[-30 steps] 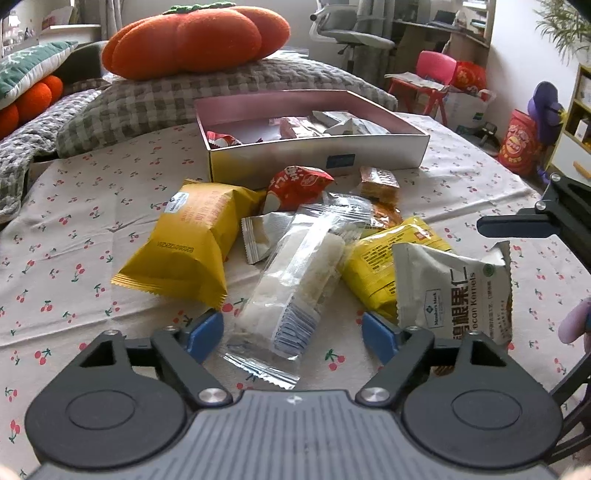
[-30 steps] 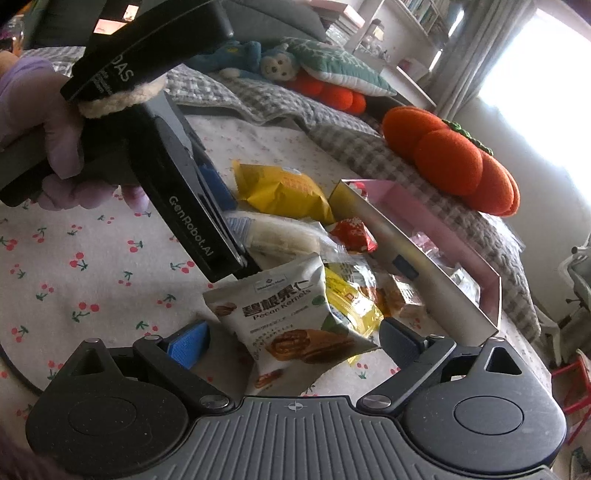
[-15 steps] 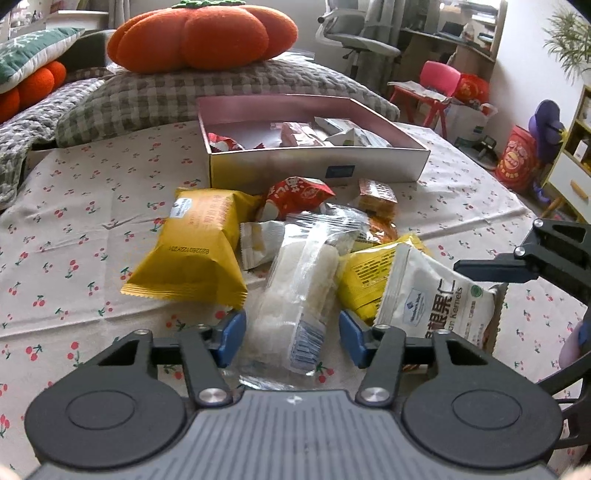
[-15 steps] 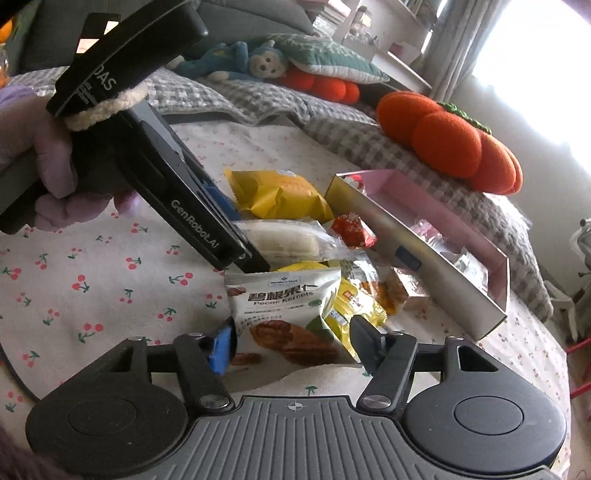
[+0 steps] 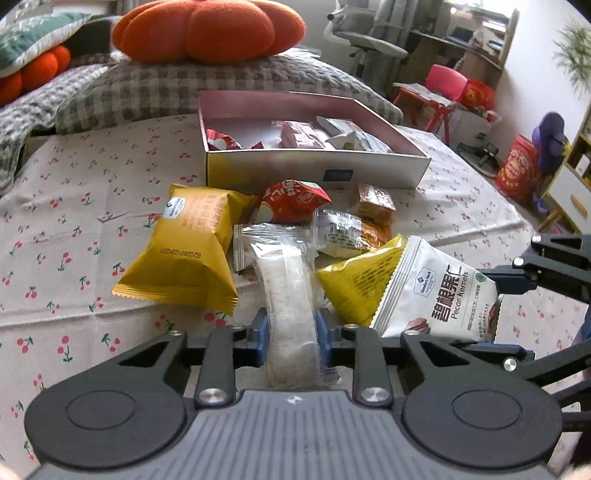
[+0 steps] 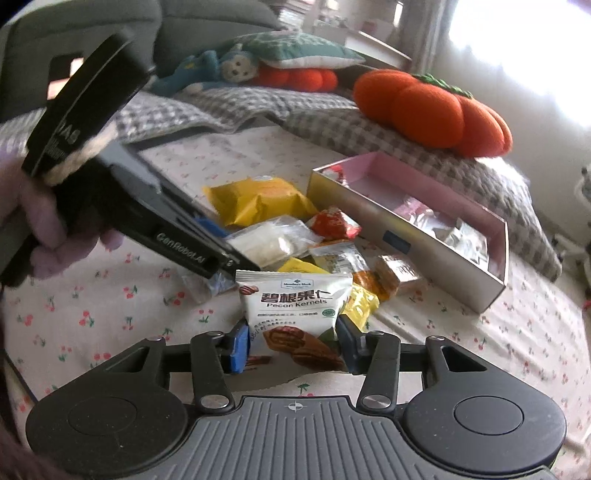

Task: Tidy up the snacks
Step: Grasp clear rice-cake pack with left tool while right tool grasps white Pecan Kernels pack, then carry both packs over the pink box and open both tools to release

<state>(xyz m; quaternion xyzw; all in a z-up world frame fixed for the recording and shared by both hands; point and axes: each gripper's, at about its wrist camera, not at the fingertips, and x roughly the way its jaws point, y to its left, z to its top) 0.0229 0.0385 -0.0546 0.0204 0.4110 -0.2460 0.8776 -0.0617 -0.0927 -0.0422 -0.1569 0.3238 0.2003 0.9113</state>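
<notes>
Several snacks already lay in the pink box (image 5: 314,168); most remained outside. Left gripper (image 5: 291,334) had just closed on the clear rice-cake pack (image 5: 290,295), right gripper (image 6: 291,345) on the pecan packet (image 6: 293,306).

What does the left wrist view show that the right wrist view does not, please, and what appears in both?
Only the left wrist view shows the office chair, the pink stool and the left gripper closed on the clear rice-cracker pack. Only the right wrist view shows the blue plush toy, the hand holding the left tool, and the right gripper closed on the pecan kernels bag. Both show the pink box, the pumpkin cushion and the yellow snack bag.
</notes>
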